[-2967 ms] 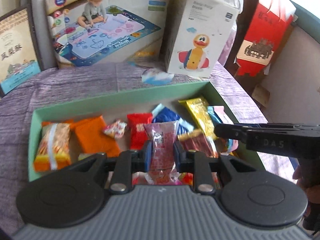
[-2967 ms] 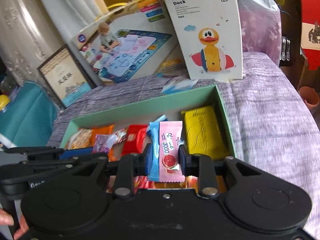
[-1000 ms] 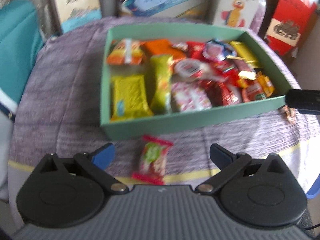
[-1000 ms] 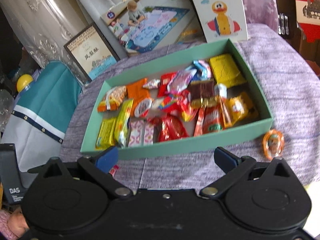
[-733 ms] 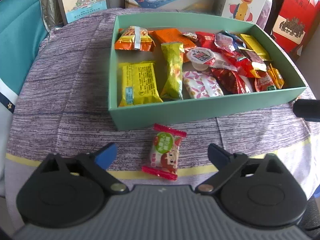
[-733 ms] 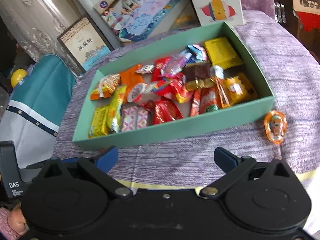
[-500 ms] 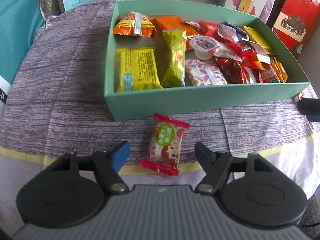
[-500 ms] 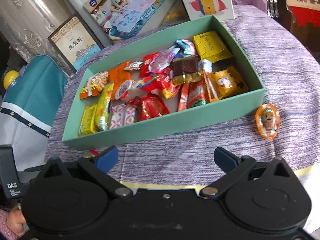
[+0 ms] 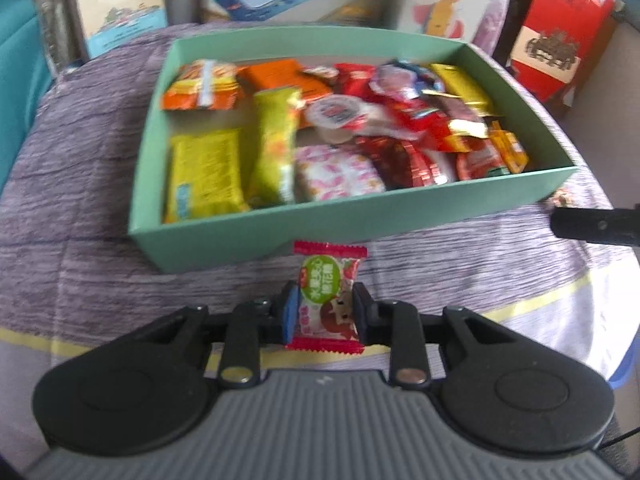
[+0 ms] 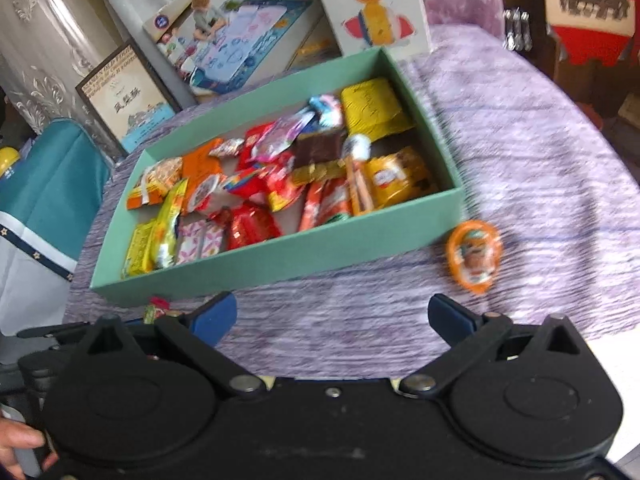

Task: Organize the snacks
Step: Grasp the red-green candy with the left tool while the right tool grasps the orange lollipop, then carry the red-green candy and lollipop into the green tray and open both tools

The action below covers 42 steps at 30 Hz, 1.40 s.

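The left tongs (image 9: 323,309) have just been closing and now pinch a small red-edged candy packet (image 9: 326,298) across its middle, one pad on each long side, with the packet at the worktop (image 9: 80,264) just in front of the near wall of the green box (image 9: 360,216). The right tongs (image 10: 333,316) stand wide open with nothing between them, above the purple cloth near an orange round candy (image 10: 474,254) that lies just outside the box's near right corner. The packet looks very light and soft, a crinkly film pillow with flat crimped ends, so it should lift easily but may buckle or slide if squeezed at the seal; the plump middle, where it is taken now, seems the safest hold. The orange candy looks small, glossy and rounded, likely slippery, and is best gripped across its widest part. Inside the box the other snacks (image 9: 332,120) lie crowded toward the right, with some bare floor at the left
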Available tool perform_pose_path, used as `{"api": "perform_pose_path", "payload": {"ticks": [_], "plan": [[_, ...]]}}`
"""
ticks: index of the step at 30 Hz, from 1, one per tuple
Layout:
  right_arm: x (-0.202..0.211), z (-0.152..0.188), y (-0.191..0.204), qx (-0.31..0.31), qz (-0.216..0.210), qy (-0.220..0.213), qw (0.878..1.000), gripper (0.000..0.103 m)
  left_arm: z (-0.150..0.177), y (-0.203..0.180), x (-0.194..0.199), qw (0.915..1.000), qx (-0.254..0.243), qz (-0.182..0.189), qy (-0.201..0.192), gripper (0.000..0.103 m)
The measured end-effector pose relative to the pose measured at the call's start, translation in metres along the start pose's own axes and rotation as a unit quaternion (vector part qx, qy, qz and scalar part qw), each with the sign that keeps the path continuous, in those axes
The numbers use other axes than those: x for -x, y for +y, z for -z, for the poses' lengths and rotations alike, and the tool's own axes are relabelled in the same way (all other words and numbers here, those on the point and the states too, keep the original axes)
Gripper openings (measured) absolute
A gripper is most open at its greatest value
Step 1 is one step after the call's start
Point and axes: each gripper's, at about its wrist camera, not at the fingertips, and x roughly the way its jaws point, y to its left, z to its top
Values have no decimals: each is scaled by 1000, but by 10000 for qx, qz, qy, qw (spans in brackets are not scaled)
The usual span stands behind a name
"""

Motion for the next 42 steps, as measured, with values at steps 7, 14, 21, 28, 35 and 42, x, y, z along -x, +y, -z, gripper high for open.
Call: {"api": "perform_pose_path", "payload": {"ticks": [7, 14, 21, 28, 35, 42], "plan": [[8, -4, -29, -74, 322, -286, 9990, 101, -12, -32, -2, 9993, -175, 344, 4, 27], [-10, -12, -49, 93, 671, -266, 9973, 83, -18, -51, -12, 9979, -301, 559, 155, 27], [-37, -11, -49, 473, 874, -86, 9950, 40, -19, -54, -20, 9970, -327, 622, 322, 27], [-33, -4, -44, 633, 983, -158, 9930, 34, -20, -62, -22, 9959, -365, 741, 371, 27], [-7, 3, -35, 465, 625, -151, 9968, 34, -23, -62, 2, 9952, -363, 903, 100, 27], [24, -19, -4, 433, -21, -469, 9980, 35, -39, -41, 33, 9957, -224, 820, -372, 27]]}}
